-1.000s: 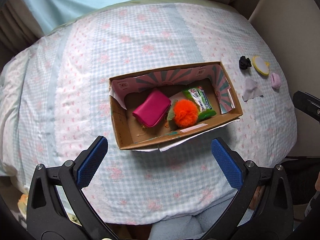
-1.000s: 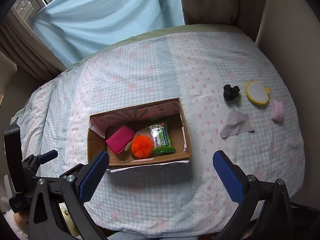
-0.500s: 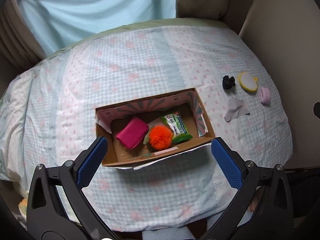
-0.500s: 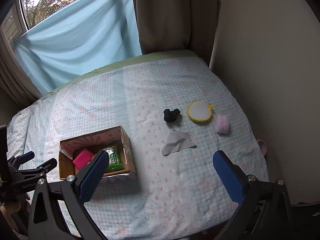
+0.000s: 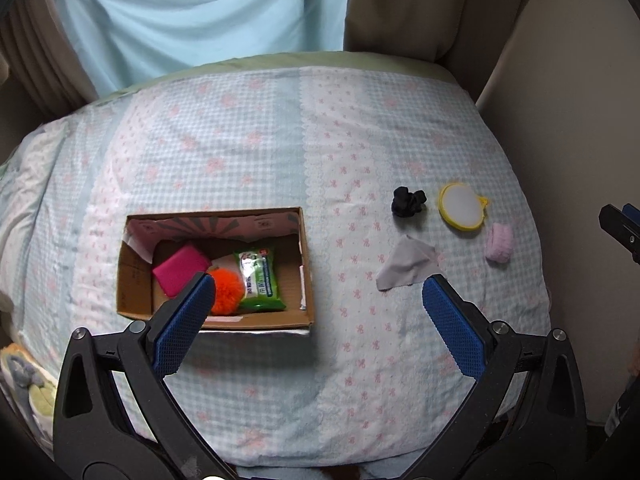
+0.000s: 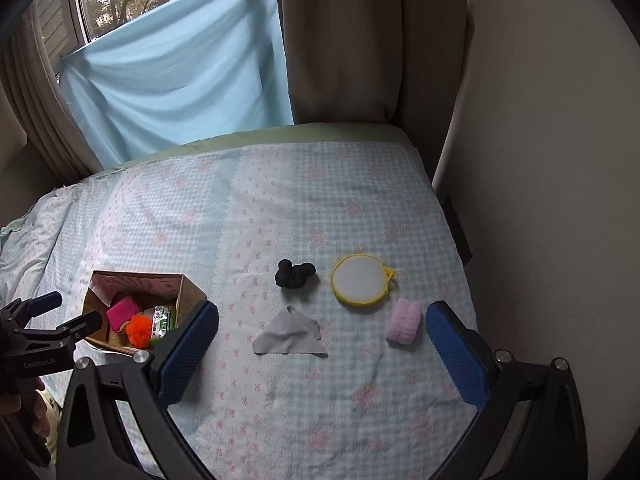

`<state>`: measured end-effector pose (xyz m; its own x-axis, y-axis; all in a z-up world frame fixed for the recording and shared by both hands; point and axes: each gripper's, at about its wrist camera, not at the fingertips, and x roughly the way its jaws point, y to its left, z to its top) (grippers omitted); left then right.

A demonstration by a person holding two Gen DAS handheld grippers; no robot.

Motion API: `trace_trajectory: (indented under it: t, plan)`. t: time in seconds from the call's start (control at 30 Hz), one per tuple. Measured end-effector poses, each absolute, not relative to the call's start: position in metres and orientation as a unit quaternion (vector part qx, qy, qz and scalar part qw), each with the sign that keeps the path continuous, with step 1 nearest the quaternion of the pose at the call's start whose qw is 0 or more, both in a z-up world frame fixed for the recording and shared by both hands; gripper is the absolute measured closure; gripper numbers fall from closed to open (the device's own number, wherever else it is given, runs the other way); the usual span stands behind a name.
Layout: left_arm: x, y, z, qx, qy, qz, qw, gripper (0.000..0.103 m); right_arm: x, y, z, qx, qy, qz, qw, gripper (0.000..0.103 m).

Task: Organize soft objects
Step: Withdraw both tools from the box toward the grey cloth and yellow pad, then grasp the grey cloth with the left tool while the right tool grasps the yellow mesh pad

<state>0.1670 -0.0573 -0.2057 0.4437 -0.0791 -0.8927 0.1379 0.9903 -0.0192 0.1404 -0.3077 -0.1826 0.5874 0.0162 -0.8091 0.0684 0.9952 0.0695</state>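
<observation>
1. Your left gripper (image 5: 316, 300) hung with its jaws spread wide and nothing between them, above the near edge of the bed, with the cardboard box (image 5: 308, 280) just beyond its left finger.
2. Inside the box lay a magenta pouch (image 5: 180, 270), an orange pompom (image 5: 228, 290) and a green wipes pack (image 5: 260, 280), packed side by side.
3. Your right gripper (image 6: 322, 324) was likewise wide open and empty, held back from the loose items.
4. Between its fingers in the right wrist view lay the grey cloth (image 6: 290, 338), with the black scrunchie (image 6: 295, 274) beyond it.
5. Further right sat the yellow-rimmed round pad (image 6: 360, 284), and the pink roll (image 6: 404, 320) lay just beside your right finger.
6. All four loose items lay on the bed well apart from the box.
7. The checked bedspread (image 6: 320, 208) with pink bows covered the bed; behind it hung a light blue sheet (image 6: 180, 80) over the window and a beige curtain (image 6: 340, 40), with a plain wall (image 6: 540, 160) at right.
</observation>
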Motion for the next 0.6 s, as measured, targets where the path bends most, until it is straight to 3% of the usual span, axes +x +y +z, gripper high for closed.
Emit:
trace_trajectory:
  t: [0.27,0.6]
  plan:
    - [0.182,-0.120,-0.240,0.031,0.541,-0.067,0.838,0.000,0.188,-0.347,-0.223,0.032,0.477,0.029,0.878,0.000]
    - [0.223,-0.185,-0.344,0.047,0.579,-0.090,0.809,0.000,0.256,-0.369,-0.316,0.008,0.536,0.069,0.841,0.000]
